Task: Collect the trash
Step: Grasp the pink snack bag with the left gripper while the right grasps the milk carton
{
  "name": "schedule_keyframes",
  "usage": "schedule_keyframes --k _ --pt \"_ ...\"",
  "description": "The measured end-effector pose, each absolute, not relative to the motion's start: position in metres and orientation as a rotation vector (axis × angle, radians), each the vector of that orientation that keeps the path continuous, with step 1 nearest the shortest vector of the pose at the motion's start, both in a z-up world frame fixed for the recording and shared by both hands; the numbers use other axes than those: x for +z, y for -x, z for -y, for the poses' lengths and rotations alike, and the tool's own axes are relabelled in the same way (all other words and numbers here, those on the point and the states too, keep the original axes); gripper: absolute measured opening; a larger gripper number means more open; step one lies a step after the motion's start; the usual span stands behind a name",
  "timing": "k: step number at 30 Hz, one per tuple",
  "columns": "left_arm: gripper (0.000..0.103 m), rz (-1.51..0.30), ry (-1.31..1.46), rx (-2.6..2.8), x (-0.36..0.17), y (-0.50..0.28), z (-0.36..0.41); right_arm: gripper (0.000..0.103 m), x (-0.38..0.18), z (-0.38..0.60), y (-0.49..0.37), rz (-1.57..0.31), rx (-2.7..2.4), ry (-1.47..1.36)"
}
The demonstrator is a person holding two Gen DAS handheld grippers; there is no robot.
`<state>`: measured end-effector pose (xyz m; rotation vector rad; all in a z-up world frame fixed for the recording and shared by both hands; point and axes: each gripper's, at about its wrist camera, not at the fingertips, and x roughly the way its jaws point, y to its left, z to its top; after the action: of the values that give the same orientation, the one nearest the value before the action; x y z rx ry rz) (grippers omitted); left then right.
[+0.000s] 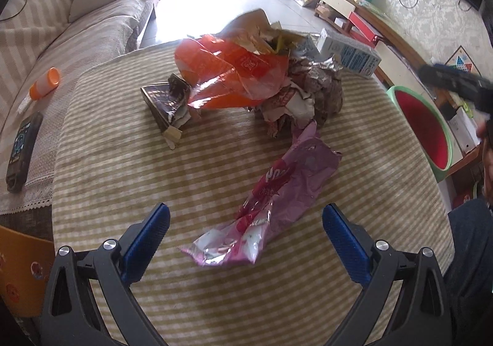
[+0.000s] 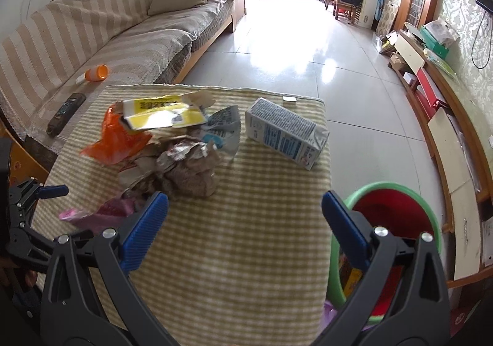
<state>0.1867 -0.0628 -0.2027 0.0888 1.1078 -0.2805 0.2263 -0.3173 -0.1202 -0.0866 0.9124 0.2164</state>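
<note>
The right gripper (image 1: 456, 84) shows in the left wrist view only as a dark motion-blurred smear, far right of the left claw, its jaws unreadable. The green-rimmed red bin (image 2: 397, 210) sits behind the right claw's right finger, its inside mostly blocked. The pink wrapper (image 2: 101, 212) slips behind that claw's left finger. Print on the milk carton (image 2: 286, 133) ahead is too small to read.

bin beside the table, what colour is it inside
Red inside, with a green rim: the bin shows best in the right wrist view.
</note>
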Motion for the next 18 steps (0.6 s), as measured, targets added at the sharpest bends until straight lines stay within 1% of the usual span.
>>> schedule_keyframes --k 5,12,18 --pt "0.095 -1.127 -0.136 -0.294 -0.215 -0.195 0.07 0.098 -0.134 0.324 -0.276 -0.899 0.222 0.211" --pt "0.095 -1.153 -0.208 -0.308 -0.231 -0.194 0.079 0.098 -0.172 0.33 -0.345 -0.971 0.312 0.39" --pt "0.095 -1.164 -0.194 -0.323 -0.241 -0.196 0.083 0.098 -0.197 0.333 -0.368 -1.053 0.378 0.389"
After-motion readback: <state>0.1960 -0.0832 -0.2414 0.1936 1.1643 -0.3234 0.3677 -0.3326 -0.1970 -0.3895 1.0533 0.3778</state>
